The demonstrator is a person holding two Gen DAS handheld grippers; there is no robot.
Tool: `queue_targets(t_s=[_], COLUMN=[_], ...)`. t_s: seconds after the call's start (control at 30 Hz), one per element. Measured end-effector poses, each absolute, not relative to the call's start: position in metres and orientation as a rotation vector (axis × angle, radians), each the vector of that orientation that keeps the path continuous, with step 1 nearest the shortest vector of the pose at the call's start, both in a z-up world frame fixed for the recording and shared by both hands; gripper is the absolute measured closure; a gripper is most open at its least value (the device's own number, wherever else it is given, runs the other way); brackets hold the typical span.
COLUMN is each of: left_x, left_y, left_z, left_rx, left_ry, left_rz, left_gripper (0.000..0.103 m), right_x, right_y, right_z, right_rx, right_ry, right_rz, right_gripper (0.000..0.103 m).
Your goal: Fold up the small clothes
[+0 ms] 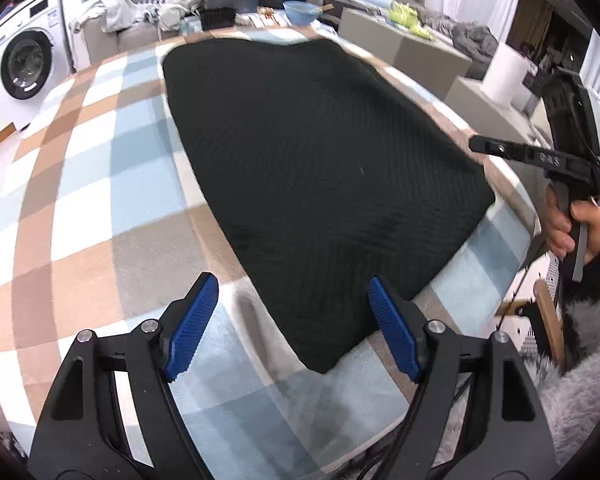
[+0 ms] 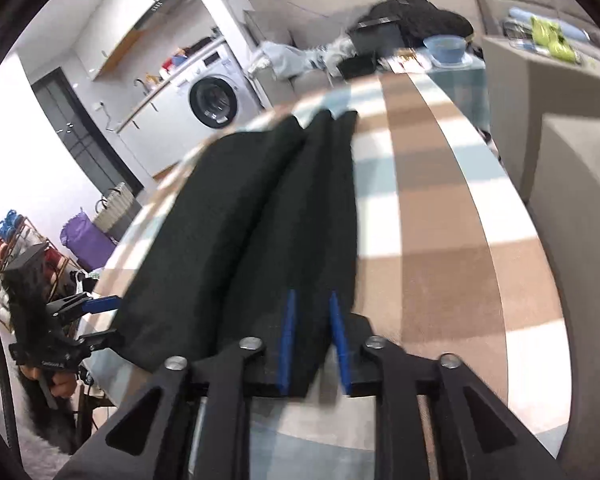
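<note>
Black ribbed knit garment (image 1: pixel 320 168) lies flat on my checked cloth, one edge raised in folds.

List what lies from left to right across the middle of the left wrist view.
Washing machine → checked cloth → black garment → right hand-held gripper → white cylinder

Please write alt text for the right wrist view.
The right gripper pinches the edge of a black cloth lying on a checked blanket. Far left, a hand holds the left gripper, open.
</note>
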State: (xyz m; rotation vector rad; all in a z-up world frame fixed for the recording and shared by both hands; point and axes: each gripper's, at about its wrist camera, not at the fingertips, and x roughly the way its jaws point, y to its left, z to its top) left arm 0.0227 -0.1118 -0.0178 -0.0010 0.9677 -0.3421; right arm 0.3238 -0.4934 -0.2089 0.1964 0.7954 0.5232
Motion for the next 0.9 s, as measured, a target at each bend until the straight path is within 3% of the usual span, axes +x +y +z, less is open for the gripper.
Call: queue_targets(t_s=[0.07, 0.3, 0.33, 0.37, 0.43, 0.6, 0.83, 0.9], left_x=[0.024, 0.047, 0.048, 0.047, 0.042, 0.03, 0.027, 0.026], left_y=[-0.107, -0.129, -0.137, -0.143, -0.151, -0.154, -0.154, -0.155], left_z=[-0.01, -0.01, -0.013, -0.015, -0.021, -0.025, -0.026, -0.026], left_rx=[-0.036, -0.06, -0.038, -0.021, 0.018, 0.089, 0.075, 0.085], left_ry=[0.928, 0.899, 0.91, 0.913, 0.92, 0.91, 0.913, 0.918], left_rz=[-0.33, -0.389, -0.408, -0.428, -0.458, -0.478, -0.469, -0.461], left_gripper=[0.028, 0.027, 0.028, 0.027, 0.027, 0.026, 0.025, 0.025], right_x=[0.324, 0.334, 0.333, 0.331, 0.328, 0.333, 0.332, 0.332], right_y=[-0.485, -0.428, -0.424, -0.422, -0.425, -0.46, -0.434, -0.419], right_z=[-0.204, -0.22, -0.221, -0.221, -0.221, -0.218, -0.214, -0.224], right_rx=[0.199, 0.126, 0.111, 0.085, 0.054, 0.13, 0.138, 0.058], right_ry=[0.787, 0.867, 0.862, 0.851, 0.847, 0.843, 0.826, 0.865], right_rz=[0.557, 0.654, 0.659, 0.657, 0.641, 0.538, 0.707, 0.687], right_gripper=[0.069, 0.07, 0.073, 0.086, 0.097, 0.097, 0.077, 0.077])
